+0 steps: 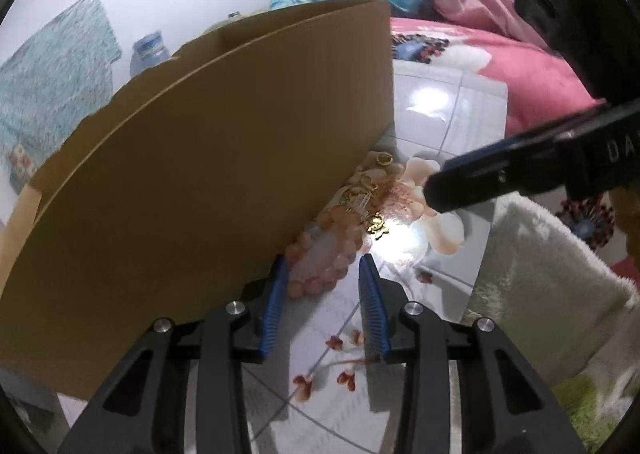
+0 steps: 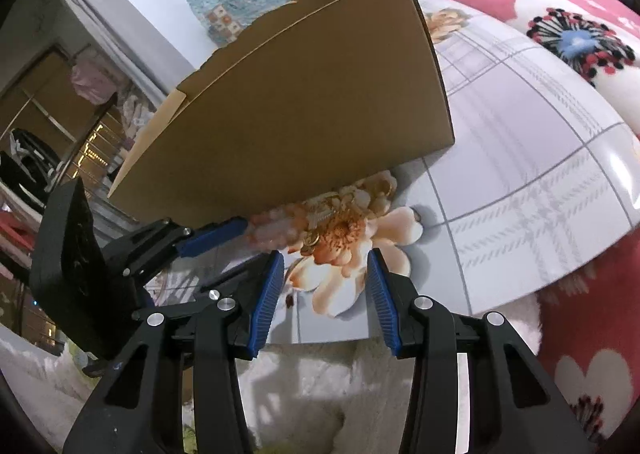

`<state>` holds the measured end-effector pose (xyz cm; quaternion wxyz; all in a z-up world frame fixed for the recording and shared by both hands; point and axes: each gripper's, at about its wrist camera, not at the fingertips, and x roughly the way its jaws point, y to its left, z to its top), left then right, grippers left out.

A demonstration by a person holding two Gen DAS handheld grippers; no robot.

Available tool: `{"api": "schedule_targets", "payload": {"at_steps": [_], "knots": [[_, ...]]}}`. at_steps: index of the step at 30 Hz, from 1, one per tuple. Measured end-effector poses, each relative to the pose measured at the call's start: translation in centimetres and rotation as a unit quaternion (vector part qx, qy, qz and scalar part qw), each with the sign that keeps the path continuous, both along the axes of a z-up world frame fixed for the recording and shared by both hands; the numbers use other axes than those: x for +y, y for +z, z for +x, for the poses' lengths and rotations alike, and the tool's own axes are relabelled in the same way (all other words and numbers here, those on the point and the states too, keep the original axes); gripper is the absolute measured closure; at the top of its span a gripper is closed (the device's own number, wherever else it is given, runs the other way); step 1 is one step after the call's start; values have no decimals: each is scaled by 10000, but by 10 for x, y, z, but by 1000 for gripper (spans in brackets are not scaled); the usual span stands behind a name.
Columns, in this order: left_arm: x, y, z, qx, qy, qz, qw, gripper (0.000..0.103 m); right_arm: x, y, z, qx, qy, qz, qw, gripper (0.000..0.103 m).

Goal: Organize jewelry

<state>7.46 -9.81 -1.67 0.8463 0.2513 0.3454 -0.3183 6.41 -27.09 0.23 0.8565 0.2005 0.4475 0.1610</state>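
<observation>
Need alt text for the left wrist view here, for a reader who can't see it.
The left gripper, fingers apart, points down at a pink bead bracelet lying on a glossy floral mat beside a cardboard box. Small gold jewelry pieces lie just beyond the bracelet, and the right gripper reaches in from the right.

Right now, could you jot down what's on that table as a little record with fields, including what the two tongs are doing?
Surface: glossy floral table cover
Box: open cardboard box, standing on the cover
Beads: pink bead bracelet, lying against the box's foot
Gold pieces: small gold jewelry, heaped beside the beads, near the box
Left tongs: open, tips either side of the bracelet, not pressing on it
Right tongs: open, nothing between them, pointed at the gold heap
</observation>
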Motion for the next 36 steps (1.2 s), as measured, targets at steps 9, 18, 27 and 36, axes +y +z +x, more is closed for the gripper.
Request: {"api": "schedule_targets", "payload": {"at_steps": [9, 18, 27, 36], "knots": [[-5, -1, 3, 150, -40, -13, 9999, 94, -13, -8, 3, 33, 10, 187, 9998, 61], [21, 17, -10, 80, 251, -121, 9996, 94, -22, -8, -2, -13, 39, 291, 9996, 62], [47, 5, -9, 504, 780, 75, 9957, 87, -23, -5, -9, -69, 14, 308, 9995, 62], [73, 32, -7, 540, 947, -917, 9898, 60, -21, 3, 0, -221, -23, 349, 9991, 62]]}}
